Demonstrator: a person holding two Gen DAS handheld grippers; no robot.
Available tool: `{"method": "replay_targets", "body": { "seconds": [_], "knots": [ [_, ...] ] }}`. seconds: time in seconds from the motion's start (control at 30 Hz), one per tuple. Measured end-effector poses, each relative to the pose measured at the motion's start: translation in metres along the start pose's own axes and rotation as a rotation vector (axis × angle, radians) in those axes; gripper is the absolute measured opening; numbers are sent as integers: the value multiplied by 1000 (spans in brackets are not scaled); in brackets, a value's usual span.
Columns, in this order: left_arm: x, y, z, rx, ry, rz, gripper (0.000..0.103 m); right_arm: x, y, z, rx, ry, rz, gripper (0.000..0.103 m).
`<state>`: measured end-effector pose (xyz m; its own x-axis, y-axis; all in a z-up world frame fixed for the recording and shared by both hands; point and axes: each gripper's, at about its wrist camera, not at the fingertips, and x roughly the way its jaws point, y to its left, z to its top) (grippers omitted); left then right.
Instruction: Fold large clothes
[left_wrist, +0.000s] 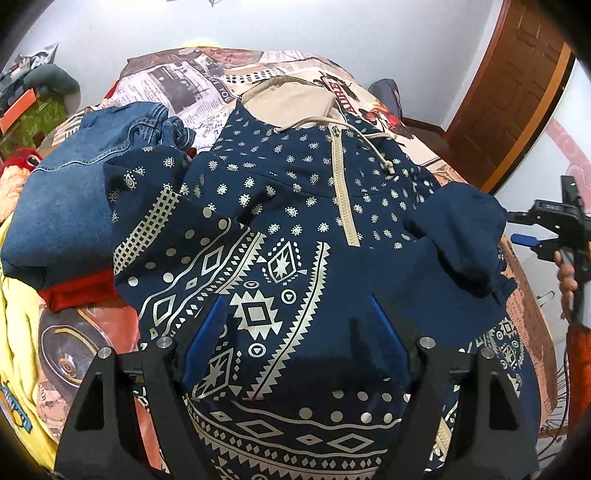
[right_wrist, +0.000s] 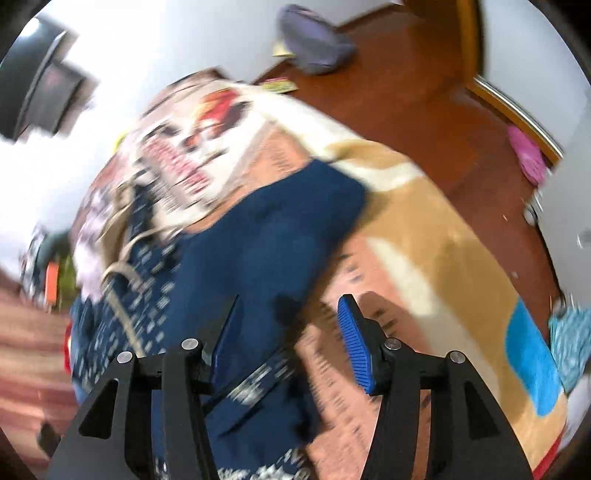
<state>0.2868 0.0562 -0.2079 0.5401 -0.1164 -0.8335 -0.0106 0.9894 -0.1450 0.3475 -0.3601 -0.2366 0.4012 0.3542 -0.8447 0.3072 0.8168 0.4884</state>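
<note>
White walls and a brown wooden door (left_wrist: 517, 92) frame a bed covered by a newsprint-patterned blanket (left_wrist: 207, 92). On it lies a navy hoodie (left_wrist: 295, 221), soft knit printed with cream geometric bands and dots, its beige hood and drawcord at the far end, both sleeves folded inward. Left of it sits a folded denim garment (left_wrist: 74, 184) over red cloth (left_wrist: 77, 291). The left gripper (left_wrist: 295, 325) hovers above the hoodie's near hem, blue ribbed pads spread wide. The right gripper (right_wrist: 288, 332), blurred, is also spread wide over the hoodie's right edge.
</note>
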Motion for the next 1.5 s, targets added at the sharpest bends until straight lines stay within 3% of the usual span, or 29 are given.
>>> {"method": "replay_targets", "body": {
  "seconds": [0.17, 0.23, 0.3, 0.4, 0.53, 0.67, 0.8, 0.93, 1.07, 1.23, 1.37, 1.47, 1.5],
  "knots": [
    [5, 3, 0, -11, 11, 3, 77, 11, 10, 8, -16, -59, -35, 46],
    [5, 4, 0, -16, 13, 4, 77, 16, 21, 11, -56, -73, -60, 24],
    [4, 5, 0, -19, 10, 5, 77, 18, 29, 12, -80, -70, -54, 11],
    [-4, 5, 0, -16, -7, 5, 77, 9, 59, 1, -179, -109, -40, 10],
    [-19, 9, -1, -9, -38, 10, 77, -22, 119, -31, -413, -181, -10, 9],
    [-39, 16, -1, -24, -76, 9, 77, -56, 174, -64, -551, -191, 108, 9],
    [-62, 28, -6, -57, -122, 1, 77, -74, 225, -100, -640, -156, 220, 9],
    [-83, 46, -15, -83, -153, 2, 78, -68, 261, -144, -732, -115, 262, 9],
    [-97, 65, -28, -108, -162, 16, 79, -27, 284, -194, -808, -12, 229, 9],
    [-104, 88, -50, -147, -146, 30, 79, 34, 274, -246, -835, 169, 140, 9],
    [-96, 102, -66, -190, -106, 25, 79, 64, 262, -267, -859, 301, 45, 13],
    [-86, 107, -75, -239, -71, 4, 79, 61, 259, -273, -915, 321, 32, 23],
    [-83, 107, -76, -247, -65, -1, 79, 56, 258, -273, -928, 325, 34, 34]
  ]
}}
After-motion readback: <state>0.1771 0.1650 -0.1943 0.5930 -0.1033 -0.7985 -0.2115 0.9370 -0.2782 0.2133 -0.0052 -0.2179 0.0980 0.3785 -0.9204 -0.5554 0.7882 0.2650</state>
